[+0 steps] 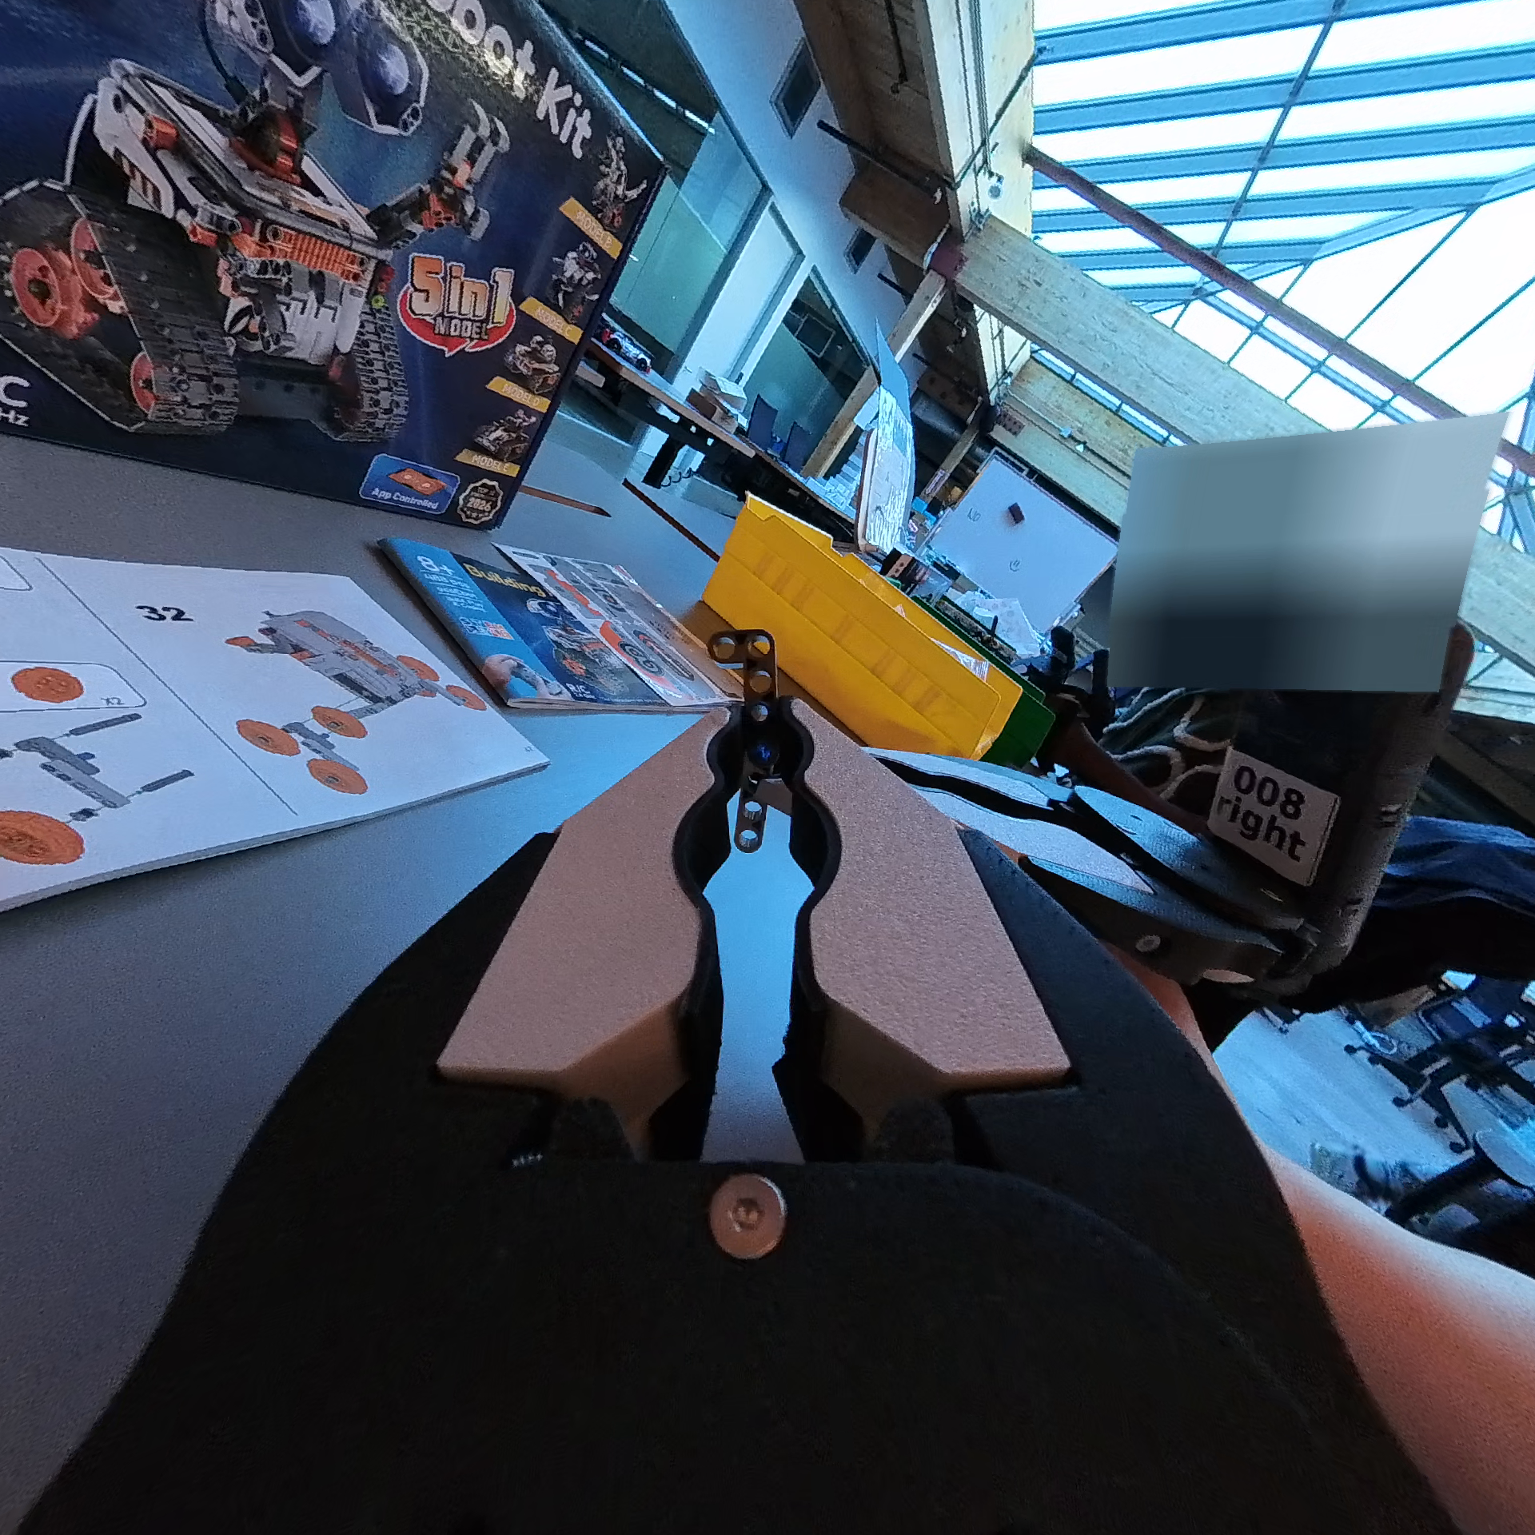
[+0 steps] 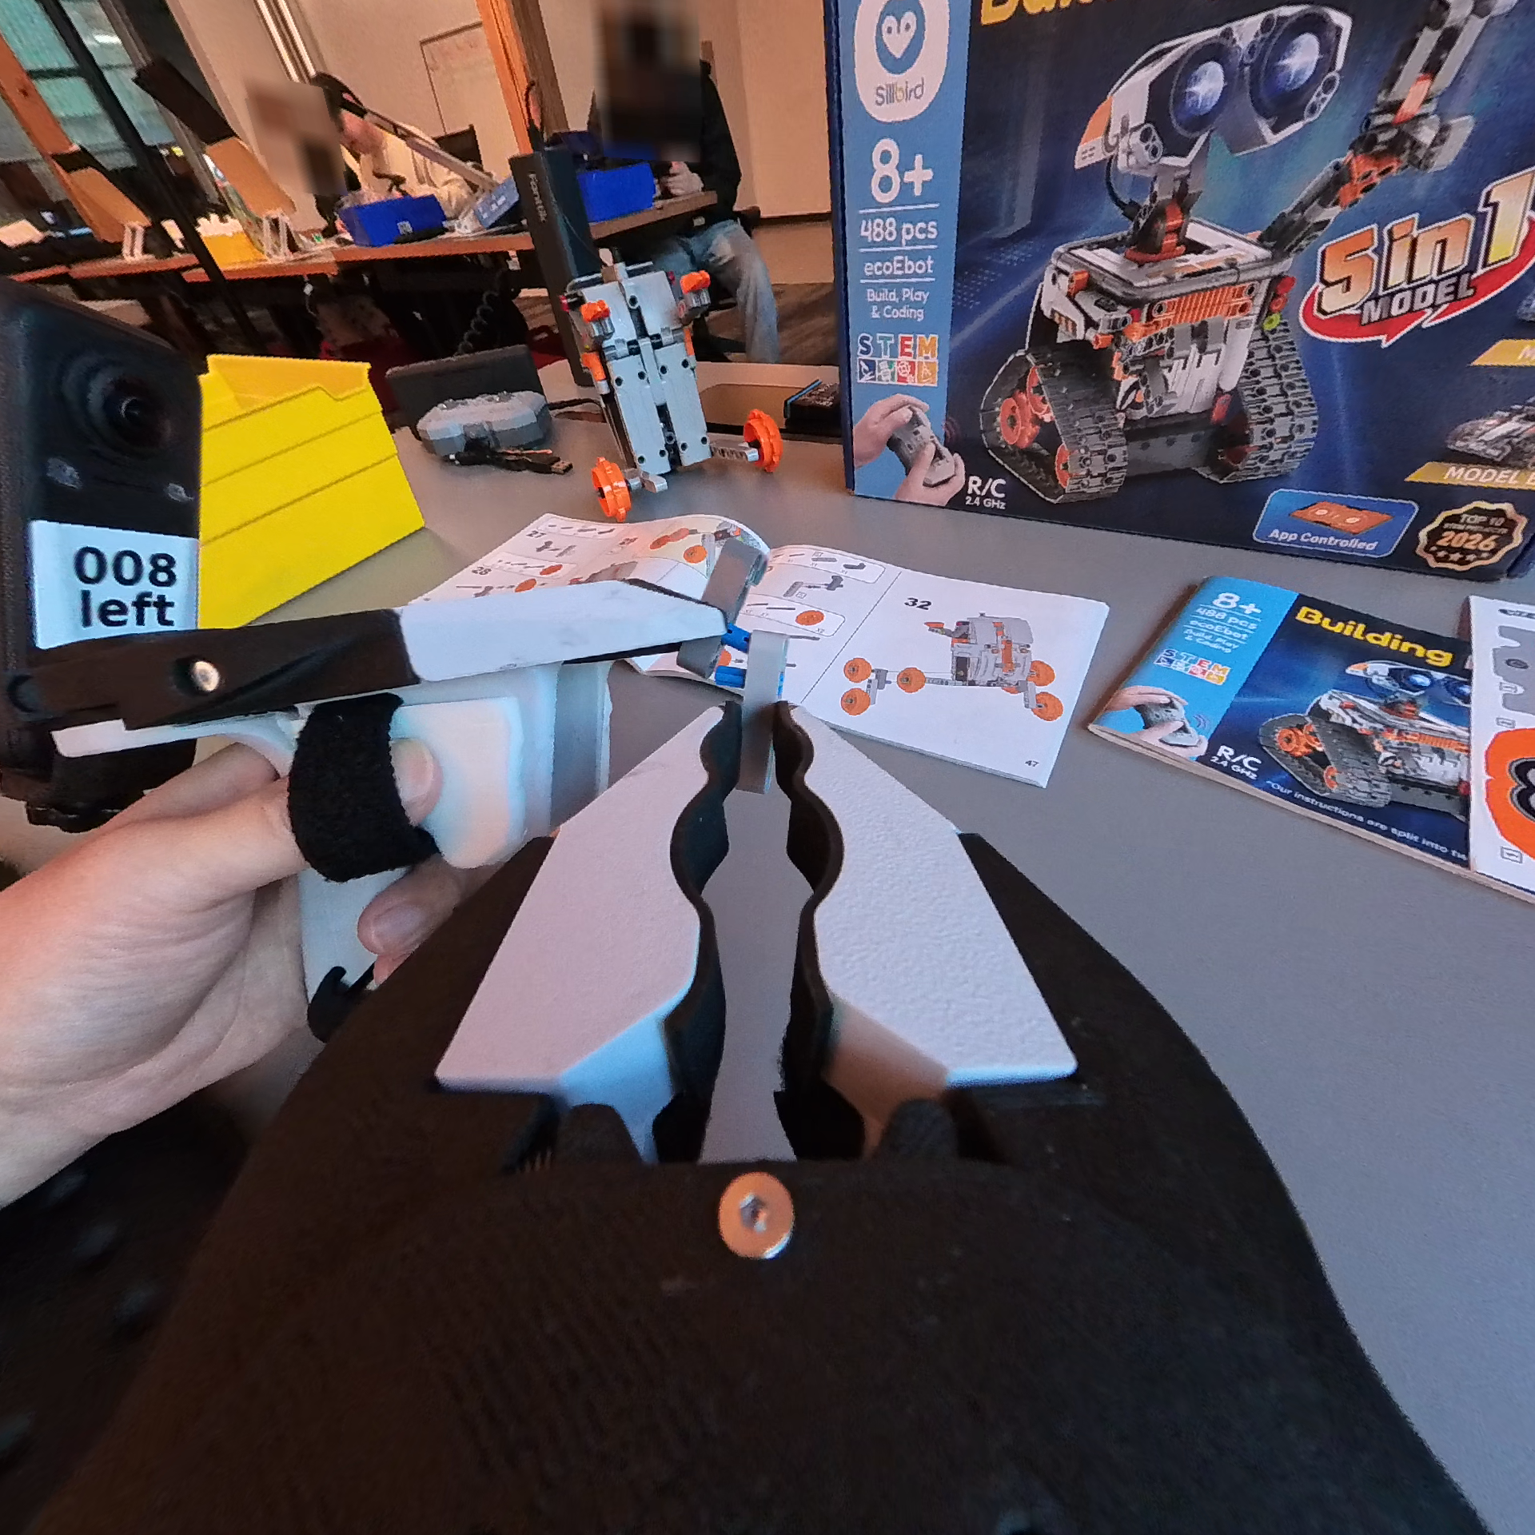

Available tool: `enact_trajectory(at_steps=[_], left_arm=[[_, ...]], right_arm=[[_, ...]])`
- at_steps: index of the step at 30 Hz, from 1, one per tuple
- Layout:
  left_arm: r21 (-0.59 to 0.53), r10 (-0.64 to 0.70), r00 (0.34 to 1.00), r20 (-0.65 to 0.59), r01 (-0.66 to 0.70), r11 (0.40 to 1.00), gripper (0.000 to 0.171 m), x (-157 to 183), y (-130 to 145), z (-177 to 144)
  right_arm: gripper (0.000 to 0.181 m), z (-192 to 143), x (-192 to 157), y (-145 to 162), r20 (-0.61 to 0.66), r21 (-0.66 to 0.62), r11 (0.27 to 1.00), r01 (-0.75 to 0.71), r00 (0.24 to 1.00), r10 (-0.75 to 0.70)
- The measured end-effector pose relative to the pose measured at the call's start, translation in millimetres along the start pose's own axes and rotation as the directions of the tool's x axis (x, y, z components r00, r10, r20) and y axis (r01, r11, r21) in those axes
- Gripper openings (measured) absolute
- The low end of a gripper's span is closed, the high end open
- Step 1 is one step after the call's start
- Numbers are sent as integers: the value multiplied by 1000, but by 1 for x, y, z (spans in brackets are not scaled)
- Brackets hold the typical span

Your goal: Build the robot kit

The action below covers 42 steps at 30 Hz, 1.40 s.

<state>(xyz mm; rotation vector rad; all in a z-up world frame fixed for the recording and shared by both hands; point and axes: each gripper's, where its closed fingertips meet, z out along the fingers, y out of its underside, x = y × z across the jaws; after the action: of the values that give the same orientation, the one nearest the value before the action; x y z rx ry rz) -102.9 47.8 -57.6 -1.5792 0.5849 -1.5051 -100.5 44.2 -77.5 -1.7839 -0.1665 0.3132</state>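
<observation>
My left gripper (image 1: pixel 757 708) is shut on a dark grey L-shaped beam with holes (image 1: pixel 754 658), which carries a blue pin (image 1: pixel 761 754). The beam sticks out past the fingertips, above the grey table (image 1: pixel 208 1038). My right gripper (image 2: pixel 756 713) is shut on a light grey straight beam (image 2: pixel 761 689) that stands upright between its tips. In the right wrist view the left gripper (image 2: pixel 721 619) reaches in from the left, held by a hand (image 2: pixel 166 897). Its dark beam (image 2: pixel 735 575) sits right next to the light beam's top end. The right gripper's fingers (image 1: pixel 988 785) show low at the right of the left wrist view.
An open instruction booklet (image 2: pixel 955 664) lies just beyond both grippers, with a closed booklet (image 2: pixel 1296 714) to its right. A large toy kit box (image 2: pixel 1204 274) stands behind. A partly built model with orange wheels (image 2: pixel 656 390), a grey remote (image 2: pixel 486 428) and a yellow bin (image 2: pixel 291 482) stand at the back left. The grippers are tip to tip, or close to it.
</observation>
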Motion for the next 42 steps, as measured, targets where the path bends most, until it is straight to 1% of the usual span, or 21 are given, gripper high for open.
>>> enact_trajectory(at_steps=[2, 6, 19, 23, 30, 39, 42], left_arm=[[2, 10, 1000, 2, -10, 1000, 4, 1, 0, 0], [2, 72, 997, 21, -72, 997, 4, 3, -1, 1], [4, 144, 989, 37, -144, 990, 4, 6, -2, 2], [9, 131, 991, 34, -131, 991, 4, 6, -2, 3], [20, 109, 994, 18, -109, 994, 4, 7, -3, 4], [47, 25, 1000, -6, -24, 999, 4, 3, -7, 3], [51, 28, 1000, 1, -28, 998, 4, 2, -7, 3]], right_arm=[[6, 0, 0, 0, 1, 3, 1000, -6, 1000, 6], [7, -1, 0, -2, 4, 10, 1000, -12, 1000, 12], [7, -3, 1, -4, -5, 27, 1000, -12, 1000, 12], [7, -2, 1, -5, -20, 25, 1000, 13, 1000, -13], [7, -3, 2, -6, -10, 38, 999, -21, 1000, 21], [6, 0, 1, -8, 13, 61, 991, -123, 992, 122], [6, 0, 1, -9, 18, 66, 989, -135, 991, 134]])
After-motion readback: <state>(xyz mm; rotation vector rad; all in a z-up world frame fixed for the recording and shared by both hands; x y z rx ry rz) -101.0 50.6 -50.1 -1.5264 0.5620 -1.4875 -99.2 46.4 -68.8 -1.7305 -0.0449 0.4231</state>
